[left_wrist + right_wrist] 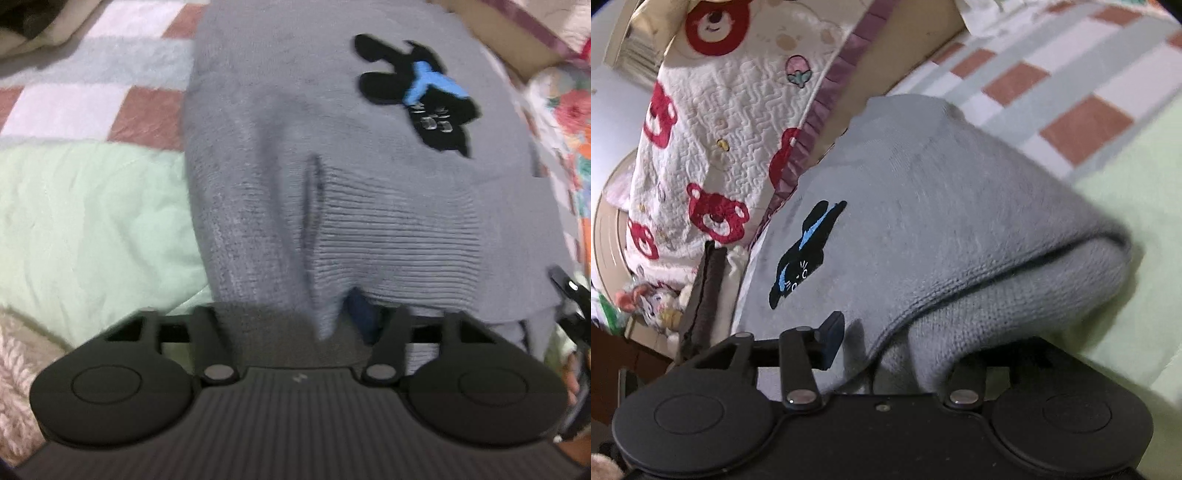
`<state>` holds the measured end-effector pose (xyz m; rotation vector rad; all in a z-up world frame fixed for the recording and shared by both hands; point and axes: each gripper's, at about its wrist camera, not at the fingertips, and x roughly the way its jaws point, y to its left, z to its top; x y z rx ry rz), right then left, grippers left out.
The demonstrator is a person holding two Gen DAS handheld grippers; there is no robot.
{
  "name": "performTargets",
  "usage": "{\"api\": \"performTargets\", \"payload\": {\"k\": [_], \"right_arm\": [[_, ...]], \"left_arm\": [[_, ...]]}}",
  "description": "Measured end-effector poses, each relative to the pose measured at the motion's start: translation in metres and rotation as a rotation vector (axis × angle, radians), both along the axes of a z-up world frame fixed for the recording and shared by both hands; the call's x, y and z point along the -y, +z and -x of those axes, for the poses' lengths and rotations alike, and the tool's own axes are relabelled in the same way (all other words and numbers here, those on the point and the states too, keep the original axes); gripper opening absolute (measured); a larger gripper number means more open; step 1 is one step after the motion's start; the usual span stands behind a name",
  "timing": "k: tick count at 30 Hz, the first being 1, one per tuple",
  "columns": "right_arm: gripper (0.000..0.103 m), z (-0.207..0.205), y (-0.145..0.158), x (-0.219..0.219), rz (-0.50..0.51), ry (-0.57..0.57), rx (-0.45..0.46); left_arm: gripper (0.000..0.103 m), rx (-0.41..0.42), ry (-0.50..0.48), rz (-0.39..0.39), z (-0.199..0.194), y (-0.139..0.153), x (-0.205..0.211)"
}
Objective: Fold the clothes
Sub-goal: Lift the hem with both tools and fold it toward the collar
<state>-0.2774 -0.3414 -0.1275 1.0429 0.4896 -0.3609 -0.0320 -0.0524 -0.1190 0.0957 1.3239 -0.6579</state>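
Observation:
A grey knit sweater with a black and blue animal patch lies stretched over the bed ahead of me. My left gripper is shut on a pinched fold of its ribbed hem. One blue pad shows beside the fold. In the right wrist view the sweater rises in a doubled-over fold, and its patch faces up. My right gripper is shut on a thick bunch of the sweater's edge. Its left finger pad is visible and the other finger is hidden under the fabric. The right gripper's tip also shows at the sweater's right edge.
A pale green quilt and a checked pink, white and grey blanket cover the bed. A white bear-print quilted pillow with a purple frill leans along the far side. Small soft toys sit by the bed's edge.

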Motion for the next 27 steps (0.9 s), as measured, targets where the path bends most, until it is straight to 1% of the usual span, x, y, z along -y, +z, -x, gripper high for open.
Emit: {"api": "performTargets", "payload": {"k": [1, 2, 3, 4, 6, 7, 9, 11, 13, 15, 18, 21, 23, 25, 27], "right_arm": [[0.042, -0.001, 0.002, 0.002, 0.000, -0.001, 0.035], [0.017, -0.001, 0.003, 0.003, 0.000, -0.002, 0.071], [0.017, -0.002, 0.005, 0.005, 0.000, -0.002, 0.106], [0.016, 0.000, 0.013, 0.006, 0.006, 0.001, 0.141], [0.015, 0.003, 0.029, 0.008, 0.016, 0.007, 0.210], [0.015, 0.003, 0.038, 0.008, 0.018, 0.015, 0.234], [0.015, 0.004, 0.057, 0.006, 0.030, 0.035, 0.279], [0.014, 0.007, 0.075, 0.003, 0.062, 0.053, 0.313], [0.013, 0.014, 0.090, 0.000, 0.075, 0.054, 0.350], [0.012, 0.024, 0.102, -0.002, 0.079, 0.041, 0.370], [0.012, 0.048, 0.112, -0.012, 0.096, 0.039, 0.361], [0.012, 0.066, 0.101, -0.021, 0.107, 0.042, 0.290], [0.012, 0.068, 0.083, -0.020, 0.077, 0.030, 0.223], [0.012, 0.067, 0.067, -0.020, 0.052, 0.020, 0.174], [0.012, 0.065, 0.059, -0.018, 0.031, 0.010, 0.174]], "left_arm": [[0.016, 0.044, -0.030, 0.004, 0.005, 0.007, 0.002], [0.015, 0.112, -0.062, -0.001, 0.014, 0.018, 0.006], [0.015, 0.180, -0.090, 0.000, 0.023, 0.029, 0.007], [0.015, 0.230, -0.103, 0.011, 0.030, 0.041, 0.007], [0.015, 0.282, -0.086, 0.066, 0.037, 0.066, 0.000], [0.015, 0.289, -0.074, 0.103, 0.037, 0.077, -0.005], [0.015, 0.291, -0.051, 0.152, 0.039, 0.096, -0.011], [0.015, 0.285, -0.048, 0.189, 0.040, 0.111, -0.013], [0.015, 0.269, -0.044, 0.215, 0.045, 0.120, -0.020], [0.015, 0.241, -0.035, 0.252, 0.052, 0.124, -0.031], [0.015, 0.183, -0.002, 0.296, 0.065, 0.114, -0.053], [0.015, 0.124, 0.049, 0.264, 0.071, 0.083, -0.064], [0.015, 0.091, 0.082, 0.244, 0.071, 0.065, -0.069], [0.015, 0.077, 0.095, 0.251, 0.064, 0.062, -0.071], [0.015, 0.063, 0.107, 0.258, 0.057, 0.058, -0.072]]}}
